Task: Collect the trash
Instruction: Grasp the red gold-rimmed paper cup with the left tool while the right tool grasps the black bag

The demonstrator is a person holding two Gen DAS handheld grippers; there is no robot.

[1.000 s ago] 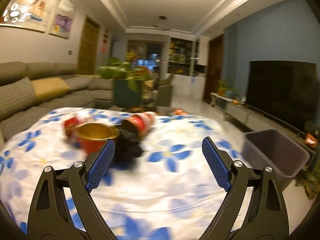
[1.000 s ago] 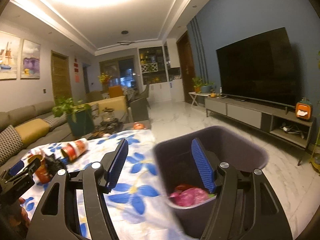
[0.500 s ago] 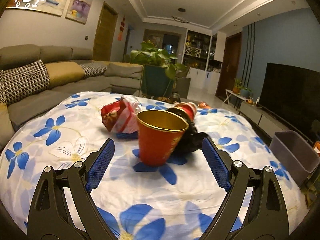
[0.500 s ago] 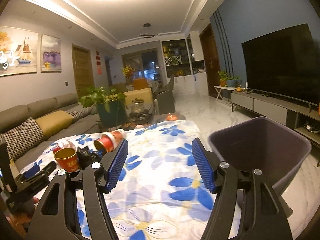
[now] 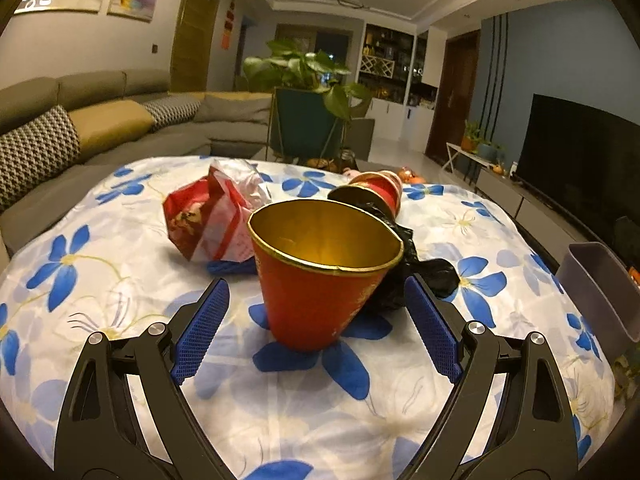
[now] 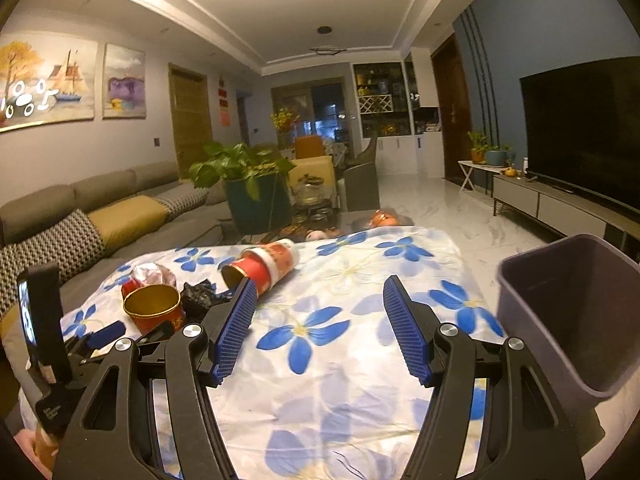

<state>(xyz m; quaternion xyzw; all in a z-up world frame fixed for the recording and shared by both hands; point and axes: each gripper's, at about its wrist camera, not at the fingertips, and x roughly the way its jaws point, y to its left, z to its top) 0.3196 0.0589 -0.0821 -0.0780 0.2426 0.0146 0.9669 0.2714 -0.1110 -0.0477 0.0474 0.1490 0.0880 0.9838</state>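
Trash is spread across the flowered tablecloth [image 5: 120, 288], and the nearest piece, a red paper cup [image 5: 320, 276] with a gold lining, is lined up squarely in front of the left gripper [image 5: 316, 328]. The jaws are spread wide, nothing clamped, with the cup standing upright between the two blue pads [image 5: 200, 328] but just ahead of their tips; no contact is seen yet. That wide stance looks chosen so the cup's broad rim can be cleared before the squeeze.

Behind the cup, a crumpled black bag [image 5: 416, 268] is pressed against its right side, a red-and-white snack wrapper [image 5: 212, 216] is lying to its left, and a second cup stack [image 5: 376, 188] is tipped on its side further back. The cup is judged the easiest first pick, being upright and nearest.

Over on the other side, the right gripper [image 6: 320, 328] is held above the cloth, jaws parted and empty, well apart from the pile seen at its left. The grey bin [image 6: 568, 304] is parked just off the table's right edge, presumably so each piece can be carried across and dropped in. Its inside cannot be read from here.
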